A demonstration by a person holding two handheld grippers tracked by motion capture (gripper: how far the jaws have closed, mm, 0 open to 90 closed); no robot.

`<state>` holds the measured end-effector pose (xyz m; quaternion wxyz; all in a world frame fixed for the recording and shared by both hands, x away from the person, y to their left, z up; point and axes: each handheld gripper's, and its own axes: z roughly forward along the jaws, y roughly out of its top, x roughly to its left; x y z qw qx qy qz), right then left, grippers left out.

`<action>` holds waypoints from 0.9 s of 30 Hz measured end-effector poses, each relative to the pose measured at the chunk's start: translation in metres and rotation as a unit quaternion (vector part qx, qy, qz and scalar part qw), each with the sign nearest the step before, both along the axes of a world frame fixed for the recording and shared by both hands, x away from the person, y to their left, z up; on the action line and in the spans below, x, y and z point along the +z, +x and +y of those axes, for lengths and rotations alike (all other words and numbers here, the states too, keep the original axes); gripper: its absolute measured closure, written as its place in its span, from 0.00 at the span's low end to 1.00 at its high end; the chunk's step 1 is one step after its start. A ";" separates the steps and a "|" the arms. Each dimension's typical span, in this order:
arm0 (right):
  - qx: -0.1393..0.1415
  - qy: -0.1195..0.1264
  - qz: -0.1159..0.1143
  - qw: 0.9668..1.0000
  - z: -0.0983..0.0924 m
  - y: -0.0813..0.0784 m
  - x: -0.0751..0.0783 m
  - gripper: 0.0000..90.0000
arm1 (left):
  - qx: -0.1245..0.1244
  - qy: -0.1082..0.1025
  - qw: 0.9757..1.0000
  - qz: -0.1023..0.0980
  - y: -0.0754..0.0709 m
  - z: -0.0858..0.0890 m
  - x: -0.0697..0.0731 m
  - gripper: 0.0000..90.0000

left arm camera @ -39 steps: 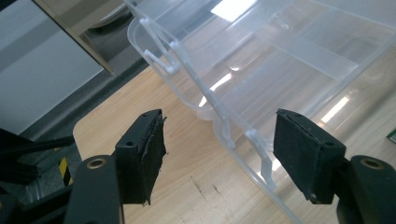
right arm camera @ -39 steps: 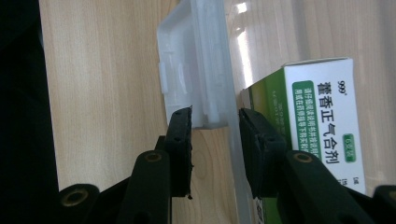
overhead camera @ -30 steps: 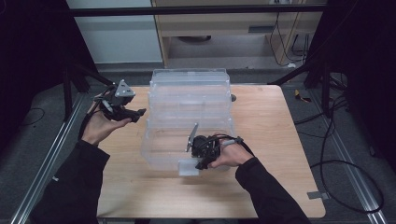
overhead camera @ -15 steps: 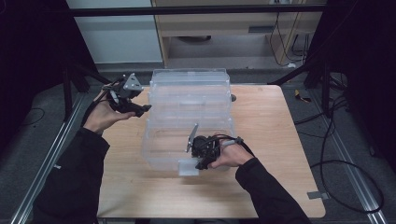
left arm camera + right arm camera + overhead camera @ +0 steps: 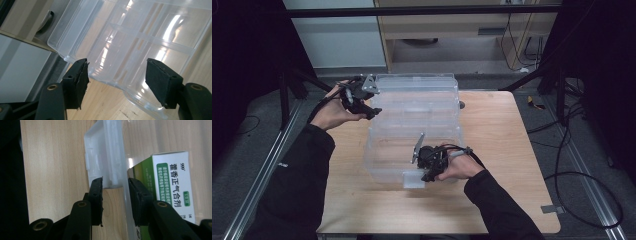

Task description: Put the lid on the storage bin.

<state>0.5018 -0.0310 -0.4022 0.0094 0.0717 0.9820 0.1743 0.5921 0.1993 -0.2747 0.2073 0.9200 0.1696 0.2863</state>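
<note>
In the right gripper view we see the green-and-white carton (image 5: 172,192) cut off by the right edge, its lower part hidden behind the right hand-held gripper (image 5: 115,195). From above, clear plastic makes the storage box (image 5: 414,130) contents near the tabletop's near edge unreadable to us.

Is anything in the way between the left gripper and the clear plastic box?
Nothing visible. The left gripper is open beside the far left corner of the clear plastic box, with only bare wooden table between.
</note>
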 end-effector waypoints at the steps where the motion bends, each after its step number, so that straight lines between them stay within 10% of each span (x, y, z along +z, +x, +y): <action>1: -0.002 -0.001 0.000 1.000 0.000 0.000 0.000 0.73 | -0.004 0.010 1.000 0.002 0.001 -0.002 0.000 0.38; 27: 0.001 -0.001 -0.003 1.000 0.000 0.000 0.000 0.73 | -0.069 0.101 0.992 0.002 0.022 -0.042 -0.008 0.42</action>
